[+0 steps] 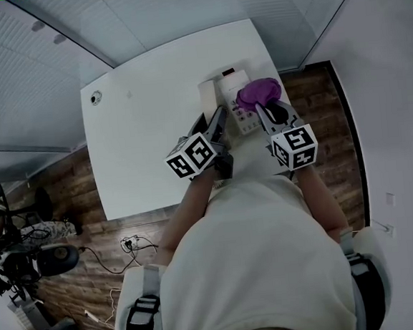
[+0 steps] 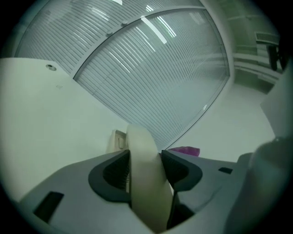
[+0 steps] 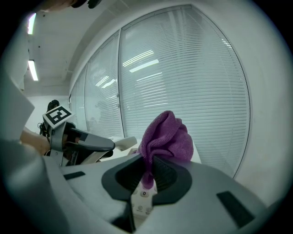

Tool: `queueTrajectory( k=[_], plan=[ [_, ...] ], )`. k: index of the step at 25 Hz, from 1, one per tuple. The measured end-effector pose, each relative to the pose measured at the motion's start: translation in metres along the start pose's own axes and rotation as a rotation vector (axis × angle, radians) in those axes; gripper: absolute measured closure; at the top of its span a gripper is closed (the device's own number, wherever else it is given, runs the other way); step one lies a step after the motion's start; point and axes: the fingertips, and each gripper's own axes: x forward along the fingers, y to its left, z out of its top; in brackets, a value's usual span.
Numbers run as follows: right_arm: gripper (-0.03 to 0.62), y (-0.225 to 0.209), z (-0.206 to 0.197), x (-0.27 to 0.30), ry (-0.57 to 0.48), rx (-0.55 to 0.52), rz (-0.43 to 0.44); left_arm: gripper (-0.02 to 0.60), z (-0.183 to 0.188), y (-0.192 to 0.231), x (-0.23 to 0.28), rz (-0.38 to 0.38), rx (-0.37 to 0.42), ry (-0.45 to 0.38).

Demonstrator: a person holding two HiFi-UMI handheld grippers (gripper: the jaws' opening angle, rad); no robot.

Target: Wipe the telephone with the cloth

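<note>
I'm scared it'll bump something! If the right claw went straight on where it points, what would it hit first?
The right claw, shut on the bunched purple cloth, aims over the cream telephone; probably the white table top first, else the glass wall with blinds. Depth is unclear.

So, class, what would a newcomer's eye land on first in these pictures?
The purple cloth stands out, bunched in the right gripper above the telephone, near the far right edge of the white table. Beside it, the left gripper clamps the cream handset.
</note>
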Motion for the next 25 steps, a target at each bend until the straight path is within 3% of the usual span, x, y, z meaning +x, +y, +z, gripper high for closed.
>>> queueTrajectory(
  k=[16, 25],
  plan=[
    [0.548, 0.016, 0.061, 0.015, -0.126, -0.011, 0.058, 0.353, 0.015, -0.047, -0.036, -0.407, -0.174, -0.103],
    [0.548, 0.041, 0.088, 0.010, -0.194, -0.010, 0.118, 0.353, 0.024, -0.063, -0.049, -0.573, -0.292, -0.136]
  ],
)
